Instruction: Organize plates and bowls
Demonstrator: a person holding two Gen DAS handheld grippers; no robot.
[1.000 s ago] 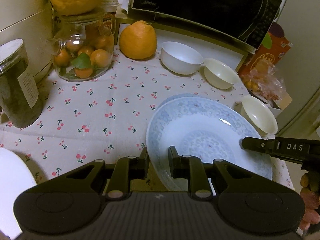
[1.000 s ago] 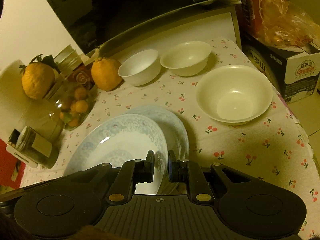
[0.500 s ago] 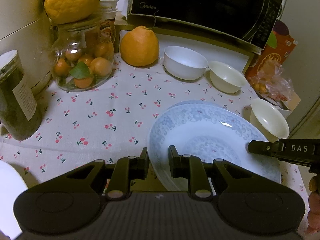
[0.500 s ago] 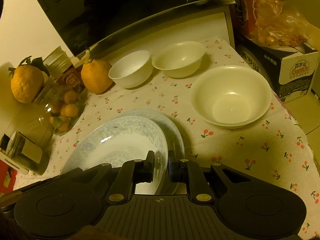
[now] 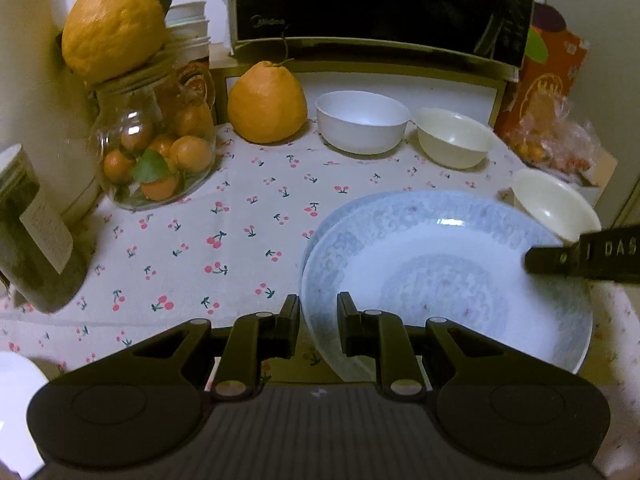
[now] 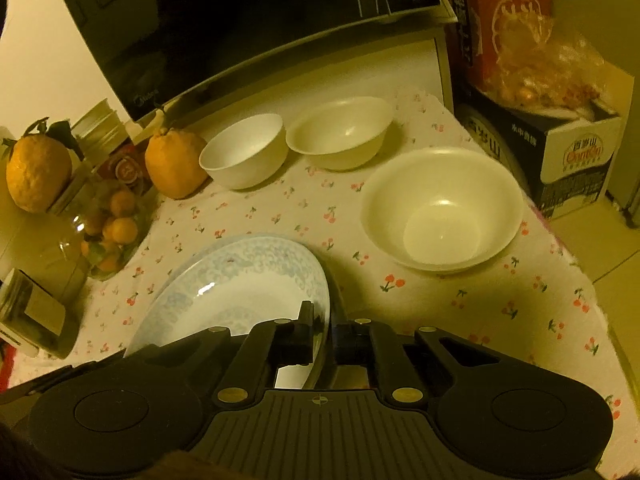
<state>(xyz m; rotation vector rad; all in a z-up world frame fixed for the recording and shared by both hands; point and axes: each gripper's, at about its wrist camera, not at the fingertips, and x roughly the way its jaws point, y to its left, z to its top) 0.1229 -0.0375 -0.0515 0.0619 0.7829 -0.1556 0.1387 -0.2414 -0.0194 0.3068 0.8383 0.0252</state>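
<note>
In the left wrist view, the left gripper (image 5: 318, 326) clamped the near rim of the blue-patterned plate (image 5: 448, 284), which sat over a second plate (image 5: 340, 210) on the cherry-print cloth (image 5: 224, 240), with three bowls beyond. In the right wrist view, the right gripper (image 6: 322, 330) had just been closing and pinched that plate's opposite rim, the cream bowl (image 6: 442, 210) standing near.

Glossy glazed plate (image 5: 448, 272), glossy bowls (image 6: 442, 210), matt printed cloth (image 5: 224, 240), clear glass jar (image 5: 154, 148).
</note>
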